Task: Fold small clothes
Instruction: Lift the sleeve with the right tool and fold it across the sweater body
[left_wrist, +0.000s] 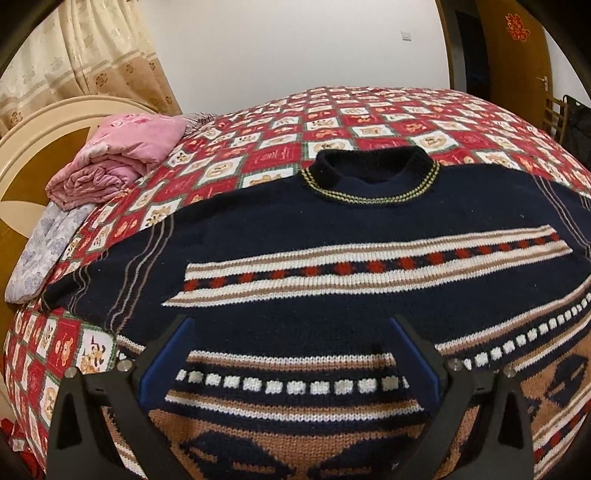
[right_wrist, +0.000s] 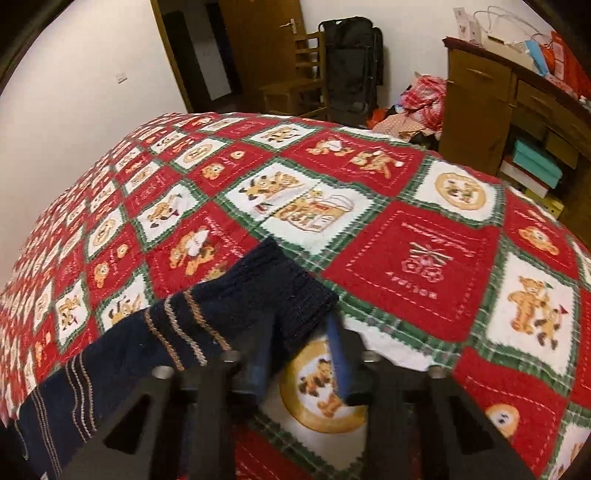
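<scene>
While the navy patterned sweater (left_wrist: 332, 229) lies spread front-up across the bed (left_wrist: 369, 110), collar toward the far edge, the left gripper (left_wrist: 291, 354) hovers released over its lower body, jaws wide apart and holding nothing. At the sweater's right side the right gripper (right_wrist: 301, 354) has narrowed around the sleeve cuff (right_wrist: 291, 291); whether the pads already pinch it is unclear through the blur. Taking the cuff probably prepares folding that sleeve inward.
</scene>
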